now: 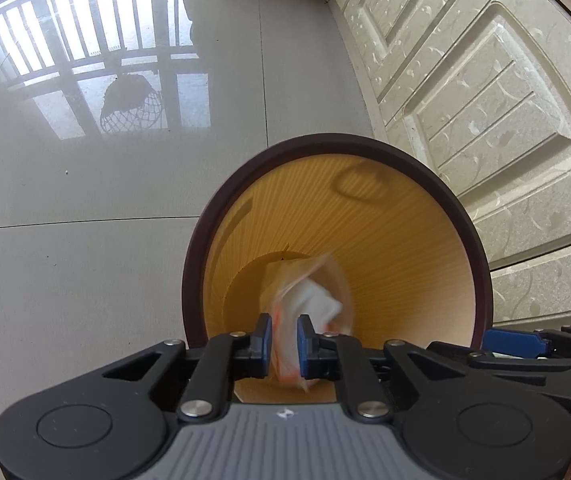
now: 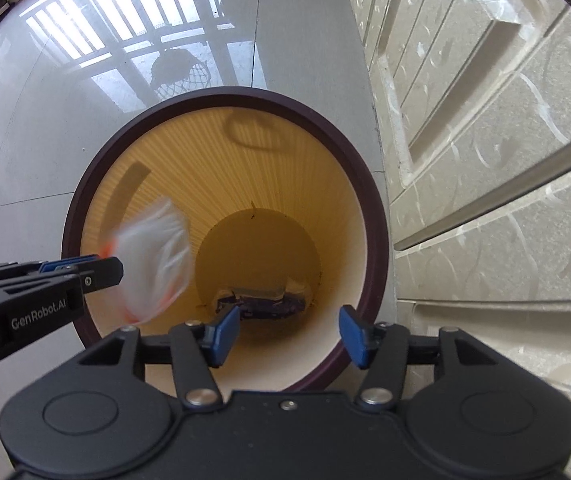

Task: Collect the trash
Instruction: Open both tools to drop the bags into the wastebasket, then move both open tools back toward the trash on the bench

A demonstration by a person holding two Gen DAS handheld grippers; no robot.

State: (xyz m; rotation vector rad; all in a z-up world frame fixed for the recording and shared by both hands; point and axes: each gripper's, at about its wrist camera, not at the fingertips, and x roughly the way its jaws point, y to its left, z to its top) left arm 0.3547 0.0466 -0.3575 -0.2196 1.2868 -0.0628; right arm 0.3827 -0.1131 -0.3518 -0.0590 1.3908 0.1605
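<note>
Left gripper (image 1: 284, 338): jaws slightly parted, the bag (image 1: 305, 308) blurred between and just beyond them; pads seem no longer to press it, though that is not certain. Right gripper (image 2: 290, 330): jaws wide apart, empty, directly above the bin (image 2: 221, 94); a dark wrapper (image 2: 261, 300) lies at the bottom beyond its fingertips. Judgement: the bag is light, soft, slippery film; pinch a bunched fold.
</note>
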